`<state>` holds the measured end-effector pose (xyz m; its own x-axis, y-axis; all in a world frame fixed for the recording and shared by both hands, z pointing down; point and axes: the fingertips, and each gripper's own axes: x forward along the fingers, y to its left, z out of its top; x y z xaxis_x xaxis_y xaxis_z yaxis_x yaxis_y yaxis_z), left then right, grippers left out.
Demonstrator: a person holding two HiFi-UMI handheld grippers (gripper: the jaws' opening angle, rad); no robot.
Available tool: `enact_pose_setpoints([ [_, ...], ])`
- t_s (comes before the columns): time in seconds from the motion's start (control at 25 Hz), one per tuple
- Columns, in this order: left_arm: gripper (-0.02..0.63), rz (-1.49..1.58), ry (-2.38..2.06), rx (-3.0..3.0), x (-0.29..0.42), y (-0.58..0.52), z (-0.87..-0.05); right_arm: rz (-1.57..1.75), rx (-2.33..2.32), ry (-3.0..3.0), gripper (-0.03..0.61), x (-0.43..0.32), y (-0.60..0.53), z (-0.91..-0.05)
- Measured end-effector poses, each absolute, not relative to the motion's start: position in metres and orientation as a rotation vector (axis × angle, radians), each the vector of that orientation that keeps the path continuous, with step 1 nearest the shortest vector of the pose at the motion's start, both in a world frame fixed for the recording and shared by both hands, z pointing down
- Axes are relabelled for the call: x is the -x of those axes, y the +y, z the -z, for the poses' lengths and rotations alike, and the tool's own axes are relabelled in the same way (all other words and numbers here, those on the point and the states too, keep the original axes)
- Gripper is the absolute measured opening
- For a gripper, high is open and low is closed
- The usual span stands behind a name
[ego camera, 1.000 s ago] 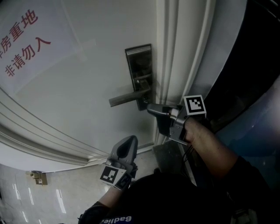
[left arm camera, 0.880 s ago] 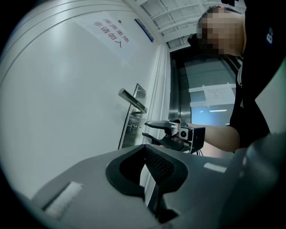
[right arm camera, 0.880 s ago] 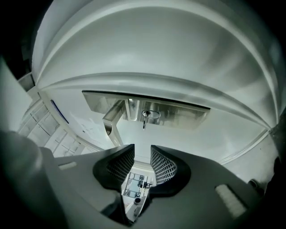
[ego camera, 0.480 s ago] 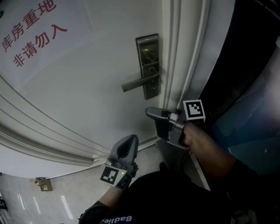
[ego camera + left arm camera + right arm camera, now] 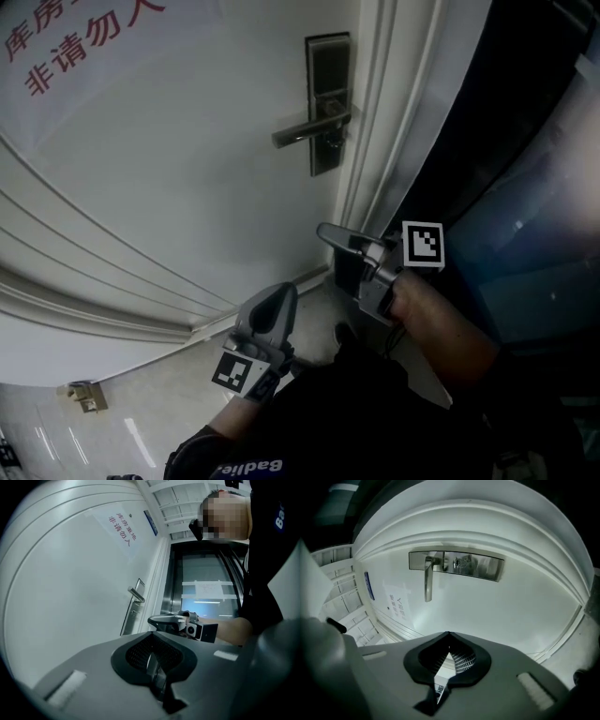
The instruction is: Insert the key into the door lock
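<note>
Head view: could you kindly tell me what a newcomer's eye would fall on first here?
The metal lock plate with its lever handle stands out on the white door, upper middle, with red characters on a notice at top left. Below, the right gripper, whose jaws have just been closing with nothing visible between them, points towards the door, apart from the lock plate; the left gripper sits lower, shut.
</note>
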<state>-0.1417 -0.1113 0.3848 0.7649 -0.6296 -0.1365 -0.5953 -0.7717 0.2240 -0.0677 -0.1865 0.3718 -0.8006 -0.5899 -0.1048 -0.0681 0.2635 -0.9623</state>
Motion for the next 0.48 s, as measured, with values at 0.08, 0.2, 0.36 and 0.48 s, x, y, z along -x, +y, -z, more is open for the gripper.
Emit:
enact_pose_setpoints([
  [0.08,0.02,0.309,-0.972,-2.78,0.147,-0.106,-0.391,1.548,0.611,2.087,0.003,0.071,-0.181,-0.377],
  [0.2,0.02,0.313,-0.982,-2.764,0.152,-0.094,-0.395,1.557,0.617,2.085,0.003,0.075,-0.17,-0.383],
  [0.36,0.02,0.317,-1.025,-2.762,0.154,-0.08,-0.391,1.545,0.602,2.101,0.003,0.075,-0.158,-0.382],
  [0.48,0.02,0.312,-1.075,-2.766,0.152,-0.071,-0.385,1.538,0.582,2.128,0.003,0.072,-0.148,-0.382],
])
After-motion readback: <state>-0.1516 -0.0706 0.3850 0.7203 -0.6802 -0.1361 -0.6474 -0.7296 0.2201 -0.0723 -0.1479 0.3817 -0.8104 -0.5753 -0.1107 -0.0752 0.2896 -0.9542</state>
